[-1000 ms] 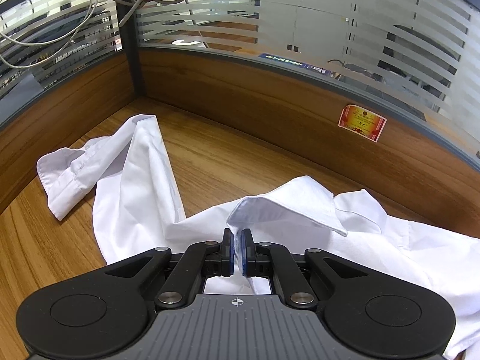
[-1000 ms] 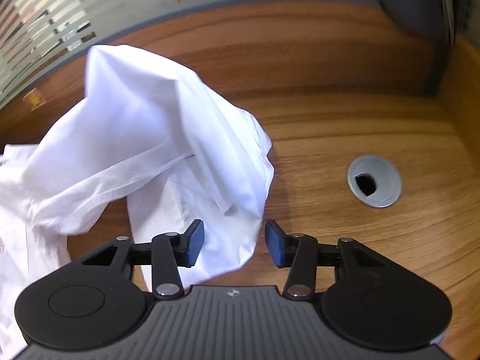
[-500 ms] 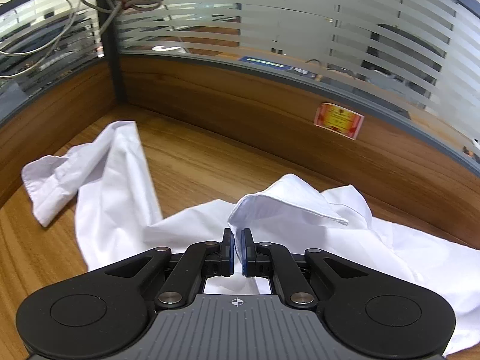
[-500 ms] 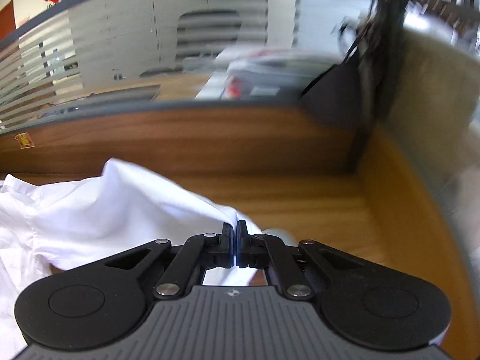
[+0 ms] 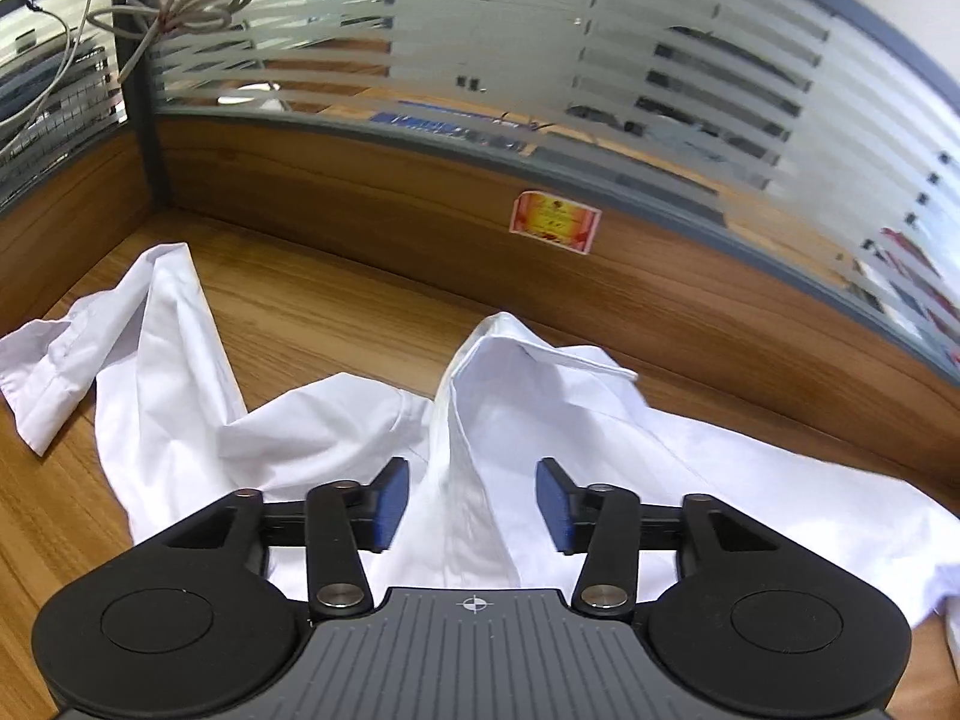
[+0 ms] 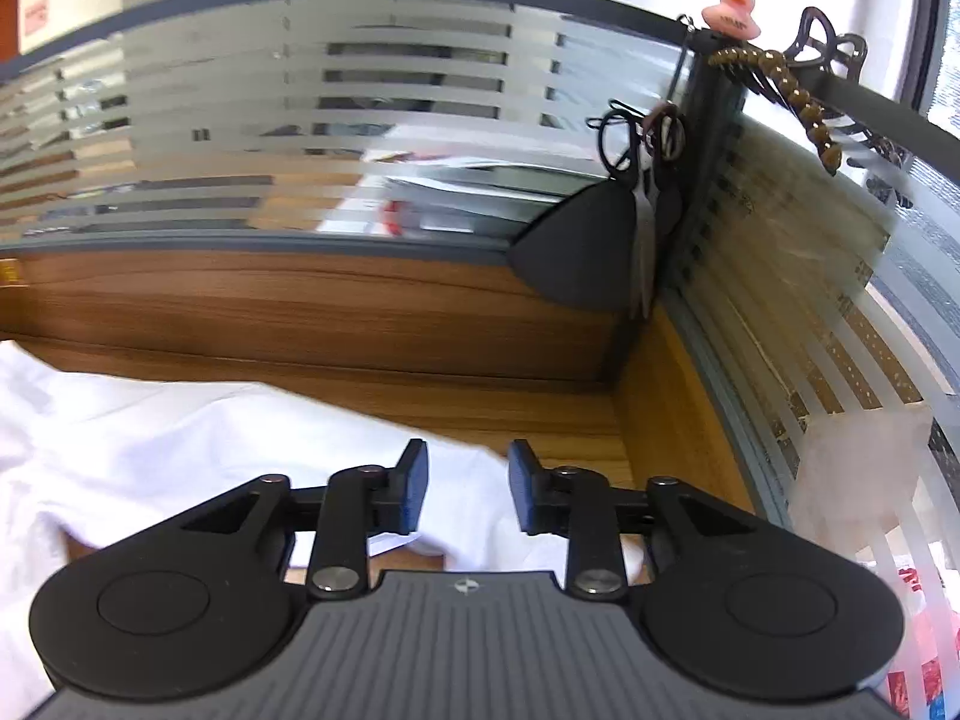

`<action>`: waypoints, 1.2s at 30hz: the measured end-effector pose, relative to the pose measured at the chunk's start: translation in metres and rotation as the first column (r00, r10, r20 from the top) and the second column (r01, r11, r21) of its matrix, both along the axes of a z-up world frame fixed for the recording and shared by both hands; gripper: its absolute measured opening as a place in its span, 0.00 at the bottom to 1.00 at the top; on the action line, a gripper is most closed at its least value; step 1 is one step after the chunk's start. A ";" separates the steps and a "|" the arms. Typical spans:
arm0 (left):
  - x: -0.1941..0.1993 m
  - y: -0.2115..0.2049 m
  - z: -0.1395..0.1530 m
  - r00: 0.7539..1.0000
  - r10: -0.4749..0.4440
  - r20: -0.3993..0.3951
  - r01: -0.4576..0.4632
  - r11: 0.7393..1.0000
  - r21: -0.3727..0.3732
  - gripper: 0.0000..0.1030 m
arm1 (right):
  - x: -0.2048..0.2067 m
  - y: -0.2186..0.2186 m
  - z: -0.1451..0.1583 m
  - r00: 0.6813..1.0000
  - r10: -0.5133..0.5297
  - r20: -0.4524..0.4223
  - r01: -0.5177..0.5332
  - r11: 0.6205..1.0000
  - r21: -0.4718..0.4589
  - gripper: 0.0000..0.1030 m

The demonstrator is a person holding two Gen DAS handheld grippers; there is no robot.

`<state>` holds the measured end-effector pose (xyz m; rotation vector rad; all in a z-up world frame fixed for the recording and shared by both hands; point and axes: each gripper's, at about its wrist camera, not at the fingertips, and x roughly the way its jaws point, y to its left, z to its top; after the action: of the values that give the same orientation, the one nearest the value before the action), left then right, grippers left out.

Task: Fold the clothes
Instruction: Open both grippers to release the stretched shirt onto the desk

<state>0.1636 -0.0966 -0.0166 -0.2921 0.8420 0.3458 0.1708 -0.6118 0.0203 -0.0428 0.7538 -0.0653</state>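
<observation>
A white shirt [image 5: 336, 420] lies rumpled on the wooden desk [image 5: 312, 312]. Its collar [image 5: 540, 354] stands up in a ridge, and one sleeve with its cuff [image 5: 42, 372] trails off to the left. My left gripper [image 5: 471, 504] hovers over the collar ridge with its jaws opening; a fold of cloth rises between the blue pads [image 5: 390, 501] but neither pad presses on it. In the right wrist view the shirt [image 6: 180, 450] spreads across the lower left. My right gripper [image 6: 467, 483] is above its edge, jaws opening, with cloth seen below the gap and nothing pinched.
Wooden partition panels topped with frosted striped glass [image 5: 540, 60] enclose the desk on three sides. A red sticker [image 5: 555, 222] is on the back panel. Cables [image 5: 168, 12] hang at the left corner. Scissors [image 6: 651, 192], a dark pouch [image 6: 582, 252] and a pink duck [image 6: 735, 9] hang at the right corner.
Both grippers were shut on shirt cloth half a second ago; both have since opened and let it go. The right gripper rose and tilted up toward the partition. The collar has slumped.
</observation>
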 end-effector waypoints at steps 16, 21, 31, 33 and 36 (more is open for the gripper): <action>-0.086 0.035 0.019 0.987 -0.141 -0.073 0.144 0.989 0.045 0.59 | -0.141 0.071 0.042 0.983 0.178 -0.040 -0.165 0.960 0.226 0.51; -0.119 0.060 -0.003 0.978 -0.179 -0.110 0.183 0.983 0.028 0.60 | -0.182 0.108 0.034 0.989 0.137 -0.057 -0.116 0.954 0.278 0.62; -0.194 0.075 -0.027 0.935 -0.337 -0.113 0.335 0.941 -0.042 0.62 | -0.209 0.177 -0.006 0.993 0.066 -0.093 -0.023 0.916 0.401 0.73; -0.203 0.069 -0.030 0.911 -0.398 -0.105 0.395 0.917 -0.055 0.62 | -0.208 0.188 -0.013 0.994 0.050 -0.095 -0.005 0.906 0.423 0.74; -0.215 0.058 -0.033 0.869 -0.488 -0.086 0.482 0.873 -0.075 0.63 | -0.200 0.199 -0.028 0.994 0.012 -0.106 0.035 0.900 0.434 0.74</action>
<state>-0.0509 -0.0384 -0.0493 -0.1010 0.9947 -0.1362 -0.0292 -0.4130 -0.0074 0.3894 0.8614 0.0969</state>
